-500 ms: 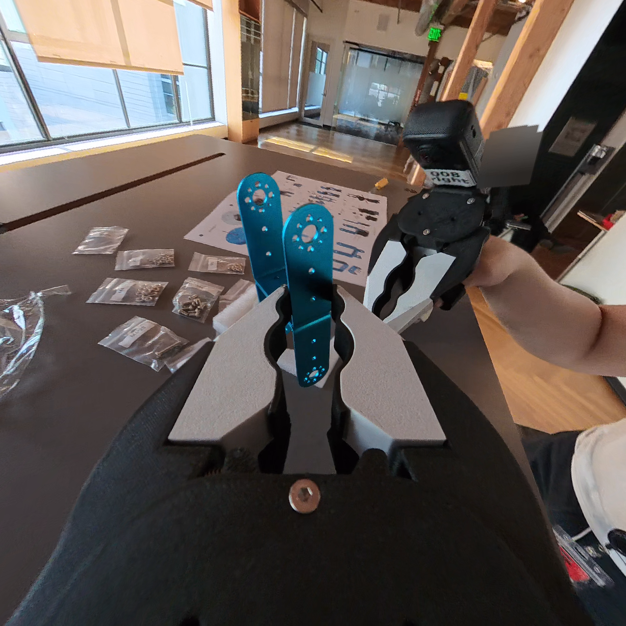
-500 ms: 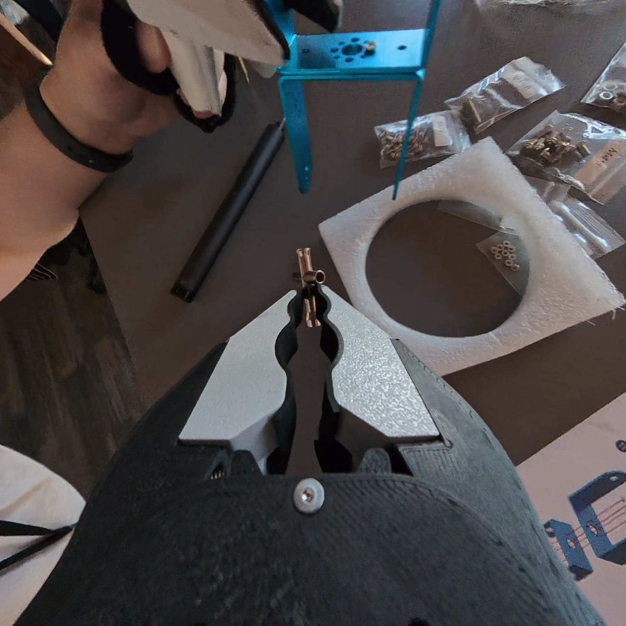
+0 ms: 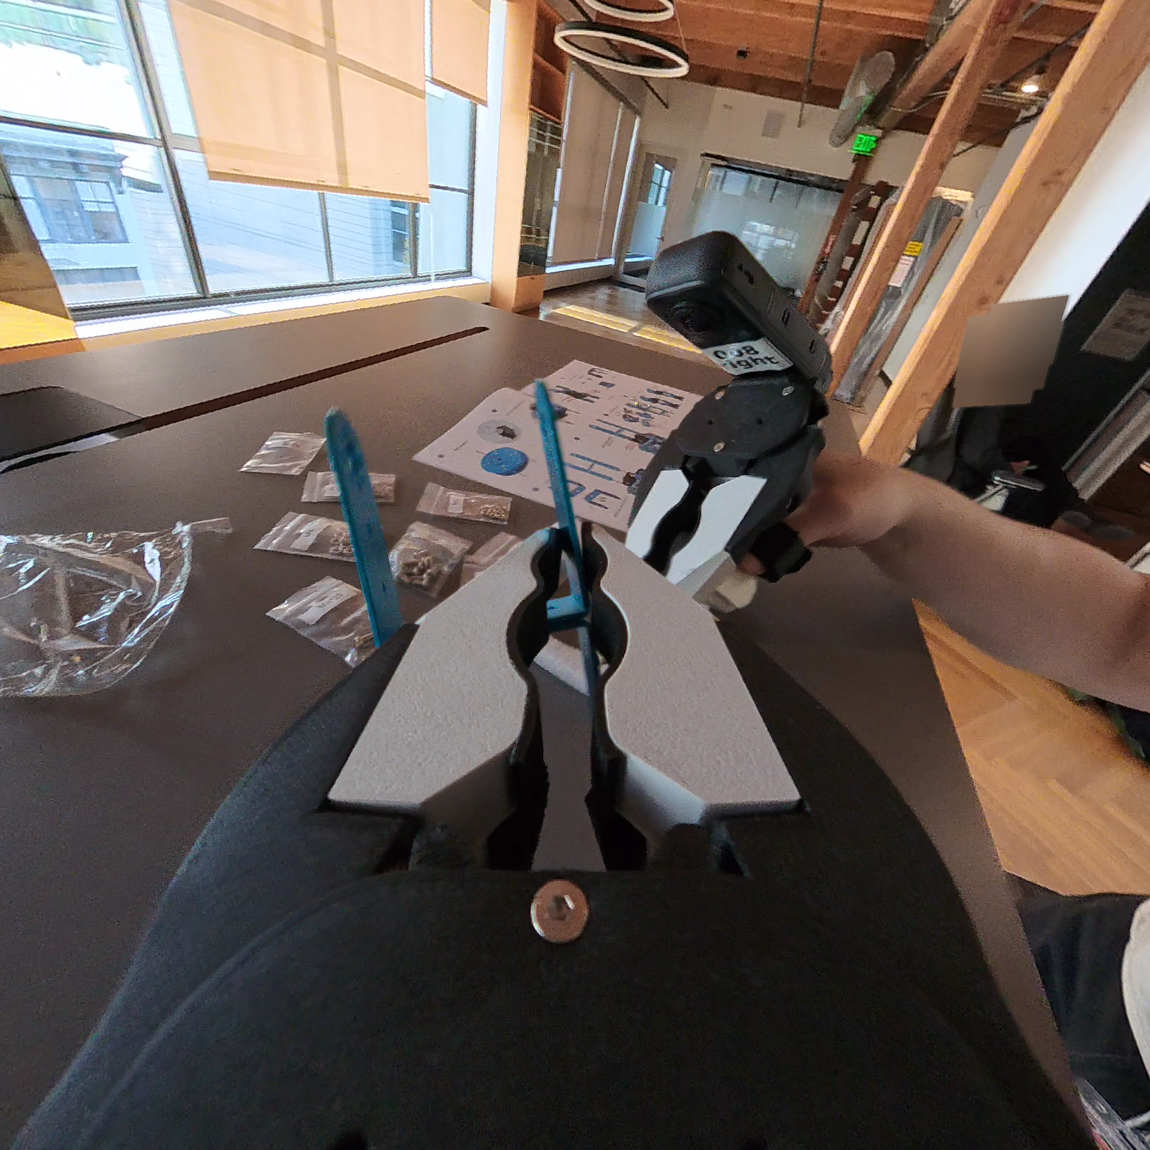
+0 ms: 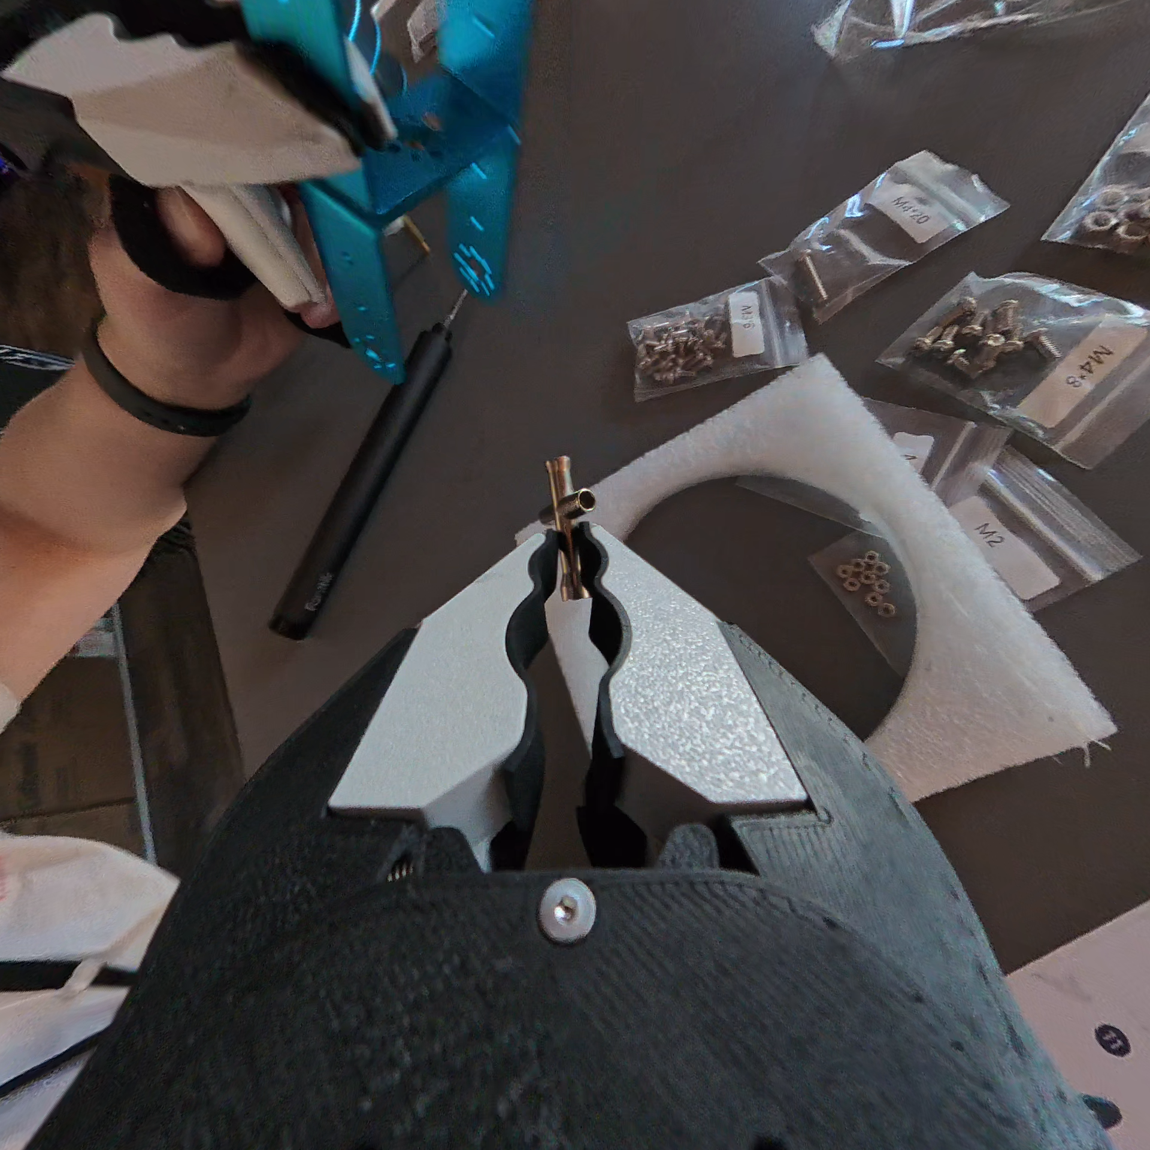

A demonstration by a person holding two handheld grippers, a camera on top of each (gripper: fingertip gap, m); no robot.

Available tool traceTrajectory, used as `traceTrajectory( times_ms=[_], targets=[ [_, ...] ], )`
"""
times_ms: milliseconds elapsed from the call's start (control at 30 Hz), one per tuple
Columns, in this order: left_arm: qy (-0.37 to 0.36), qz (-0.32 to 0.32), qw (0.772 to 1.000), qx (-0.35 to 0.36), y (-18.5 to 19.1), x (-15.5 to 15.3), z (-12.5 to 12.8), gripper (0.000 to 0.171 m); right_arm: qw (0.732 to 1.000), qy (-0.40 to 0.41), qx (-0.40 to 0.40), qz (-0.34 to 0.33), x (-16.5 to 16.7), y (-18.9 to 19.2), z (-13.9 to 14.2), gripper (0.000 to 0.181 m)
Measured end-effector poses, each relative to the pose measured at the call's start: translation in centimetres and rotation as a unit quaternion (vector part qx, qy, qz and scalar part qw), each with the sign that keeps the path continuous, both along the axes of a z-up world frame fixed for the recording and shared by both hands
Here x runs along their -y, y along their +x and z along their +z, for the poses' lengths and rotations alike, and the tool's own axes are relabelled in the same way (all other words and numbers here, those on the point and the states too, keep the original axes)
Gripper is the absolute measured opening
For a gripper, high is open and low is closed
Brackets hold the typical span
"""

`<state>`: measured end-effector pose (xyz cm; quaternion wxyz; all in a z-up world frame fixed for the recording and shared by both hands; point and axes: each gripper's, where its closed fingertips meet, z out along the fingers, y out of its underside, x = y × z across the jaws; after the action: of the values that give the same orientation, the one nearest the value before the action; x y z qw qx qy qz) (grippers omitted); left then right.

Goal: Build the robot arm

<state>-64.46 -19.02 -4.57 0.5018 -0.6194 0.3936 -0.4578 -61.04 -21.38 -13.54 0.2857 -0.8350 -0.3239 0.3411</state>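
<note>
The left gripper (image 3: 569,547) has its white fingers closed to a narrow gap on the blue anodised U-shaped metal bracket (image 3: 563,498), pinching it near the bend, with one arm rising between the tips and the other standing free to the left. In the right wrist view this bracket (image 4: 429,180) hangs at the upper left, clear of the table, its two arms pointing down and toward the camera.

The right gripper (image 4: 569,535) is nearly shut on a small brass cross-shaped socket wrench (image 4: 567,523) (its stem sits upright between the very tips, a short tube sticking out sideways above them). It hovers over the dark brown table (image 4: 653,186), just beside a white foam square with a round cut-out (image 4: 971,672).

A slim black pen-shaped screwdriver (image 4: 367,479) lies on the table beneath the bracket. Clear zip bags of silver screws and nuts (image 4: 709,342) lie near the foam, and a crumpled clear plastic wrapper (image 3: 81,610) lies well to the left. A printed instruction sheet (image 3: 560,435) lies farther off.
</note>
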Motion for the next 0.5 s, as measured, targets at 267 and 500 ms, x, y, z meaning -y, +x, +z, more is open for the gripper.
traceTrajectory(
  times_ms=[267,500],
  targets=[
    [-0.012,-0.019,1.0,-0.009,0.4,0.4,-0.6,0.0,0.992,-0.051,0.09,0.066,0.3,-0.1,-0.8,0.007],
    [0.023,-0.014,0.999,0.017,0.2,0.7,0.8,0.0,0.989,0.035,0.123,0.076,-1.1,-0.5,0.8,0.015]
  ],
)
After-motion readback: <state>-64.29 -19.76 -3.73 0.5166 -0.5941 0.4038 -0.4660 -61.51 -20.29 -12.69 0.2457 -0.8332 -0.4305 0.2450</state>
